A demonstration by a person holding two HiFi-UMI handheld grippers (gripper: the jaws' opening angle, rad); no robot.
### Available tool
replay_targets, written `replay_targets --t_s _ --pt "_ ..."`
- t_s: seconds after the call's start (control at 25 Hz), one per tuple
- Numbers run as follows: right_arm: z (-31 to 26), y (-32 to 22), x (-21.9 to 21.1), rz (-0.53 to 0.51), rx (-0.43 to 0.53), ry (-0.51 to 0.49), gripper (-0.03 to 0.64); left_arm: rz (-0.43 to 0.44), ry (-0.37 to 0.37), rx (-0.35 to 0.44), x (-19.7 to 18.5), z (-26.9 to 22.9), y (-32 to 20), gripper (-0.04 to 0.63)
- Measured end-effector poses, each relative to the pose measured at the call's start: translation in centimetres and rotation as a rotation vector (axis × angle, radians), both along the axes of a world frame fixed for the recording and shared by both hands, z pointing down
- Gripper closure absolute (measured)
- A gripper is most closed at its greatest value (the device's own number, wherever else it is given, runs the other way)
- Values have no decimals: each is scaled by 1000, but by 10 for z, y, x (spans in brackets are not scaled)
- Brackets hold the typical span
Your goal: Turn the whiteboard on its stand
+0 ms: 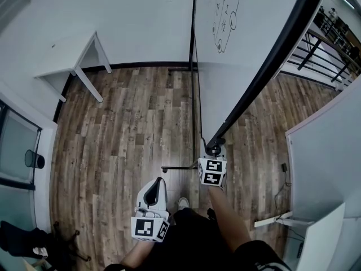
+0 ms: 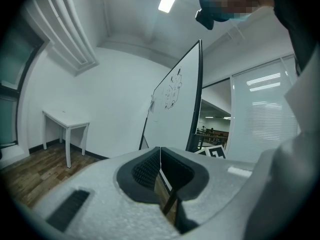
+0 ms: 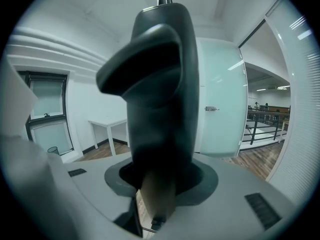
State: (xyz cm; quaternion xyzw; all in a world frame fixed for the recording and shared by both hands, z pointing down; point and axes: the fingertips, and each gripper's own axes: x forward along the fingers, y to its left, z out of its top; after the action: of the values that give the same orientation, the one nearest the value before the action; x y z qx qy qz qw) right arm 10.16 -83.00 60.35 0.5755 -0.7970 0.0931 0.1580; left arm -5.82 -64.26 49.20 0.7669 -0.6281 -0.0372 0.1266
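Wood floor (image 1: 130, 129), bare room. Right gripper (image 3: 159, 184) clamps the whiteboard (image 1: 248, 38) at its frame corner (image 1: 215, 146); left gripper (image 2: 160, 159) is closed, empty. Risk: that lone grip slips as the board pivots.

— What colour is the whiteboard (image 1: 248, 49)?
— White on its face, with a black frame (image 1: 271, 61) and a black line drawing (image 1: 225, 16) on it.
— And the floor (image 1: 135, 129)?
— Brown-grey wood planks with a streaky grain. Dark skirting (image 1: 146, 65) runs under the white wall (image 1: 141, 16).
— The grippers?
— The left gripper (image 1: 157, 180) is pale grey-white with black ribbed pads (image 2: 142, 171). The right gripper (image 1: 214, 151) has the same pale shell. Each carries a cube (image 1: 212, 171) with black-and-white square markers.
— Anything else?
— A white table (image 1: 67, 55), a black bin (image 1: 34, 159) and black railings (image 1: 321, 49).
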Motion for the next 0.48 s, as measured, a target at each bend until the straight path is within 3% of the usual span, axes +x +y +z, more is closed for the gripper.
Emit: replay_targets --t_s 0.48 --pt "0 49 -11 -2 6 10 462 19 15 11 -13 -2 46 577"
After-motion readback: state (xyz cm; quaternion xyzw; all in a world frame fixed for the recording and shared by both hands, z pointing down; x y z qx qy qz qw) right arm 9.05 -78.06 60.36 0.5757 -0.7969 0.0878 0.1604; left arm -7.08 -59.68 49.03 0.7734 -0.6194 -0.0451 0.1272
